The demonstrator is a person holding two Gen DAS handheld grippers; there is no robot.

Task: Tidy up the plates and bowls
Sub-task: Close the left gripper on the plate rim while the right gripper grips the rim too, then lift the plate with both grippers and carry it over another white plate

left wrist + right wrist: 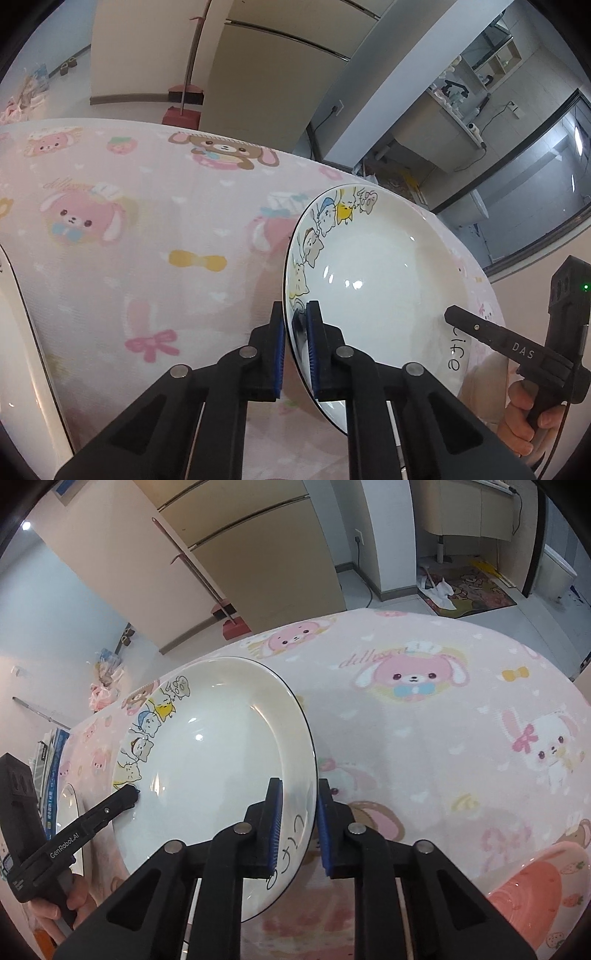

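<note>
A white plate with cartoon cats along its rim is tilted up over the pink cartoon tablecloth. My left gripper is shut on the plate's near left rim, one blue pad on each face. In the right wrist view my right gripper is shut on the opposite rim of the same plate. Each gripper shows in the other's view: the right gripper at the plate's right edge, the left gripper at its left edge, both held by a person's hands.
A second white plate with a dark rim lies at the table's left edge. A pink strawberry bowl sits at the lower right of the right wrist view. Beyond the table stand a fridge and a red broom with dustpan.
</note>
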